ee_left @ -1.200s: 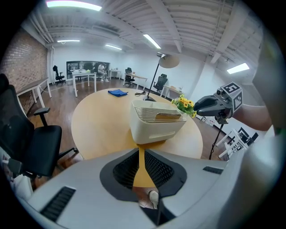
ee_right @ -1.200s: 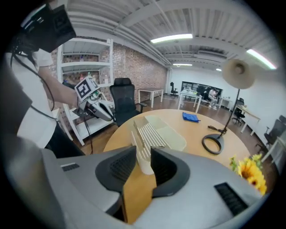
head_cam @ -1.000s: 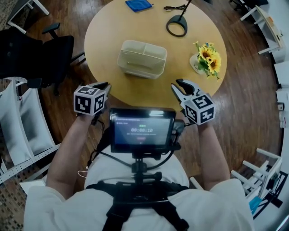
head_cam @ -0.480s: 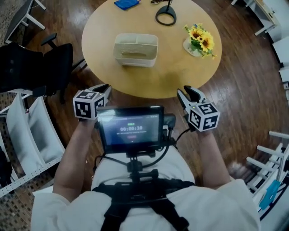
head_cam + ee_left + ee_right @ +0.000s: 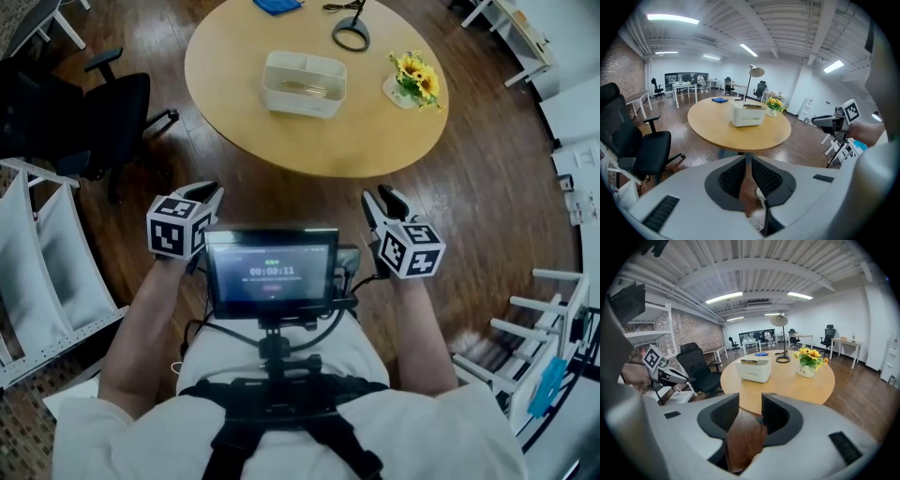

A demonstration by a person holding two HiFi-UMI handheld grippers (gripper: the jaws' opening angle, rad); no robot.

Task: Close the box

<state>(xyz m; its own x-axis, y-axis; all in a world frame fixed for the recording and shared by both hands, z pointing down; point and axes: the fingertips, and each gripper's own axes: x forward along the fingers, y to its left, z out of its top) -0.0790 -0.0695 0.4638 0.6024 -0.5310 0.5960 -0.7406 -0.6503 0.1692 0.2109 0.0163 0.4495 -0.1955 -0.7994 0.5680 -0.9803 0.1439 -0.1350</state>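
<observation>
The white box [image 5: 303,82] stands with its top open on the round wooden table [image 5: 319,141], well ahead of both grippers. It also shows in the left gripper view as the box [image 5: 748,114] and in the right gripper view as the box [image 5: 752,369]. My left gripper [image 5: 210,191] hangs over the wooden floor short of the table, its jaws [image 5: 746,161] shut with nothing in them. My right gripper [image 5: 379,199] is level with it on the right. Its jaws [image 5: 750,405] are opening, with only floor between them.
On the table are a vase of sunflowers [image 5: 412,79], a lamp base [image 5: 349,36] and a blue cloth [image 5: 278,5]. A black office chair [image 5: 98,112] stands left of the table. White racks [image 5: 42,253] flank me on the left, white furniture [image 5: 548,319] on the right. A monitor [image 5: 272,272] sits at my chest.
I have drawn back from the table: box and table sit farther up and smaller. Both grippers went from the table's near edge to over the floor. The right jaws stand wider.
</observation>
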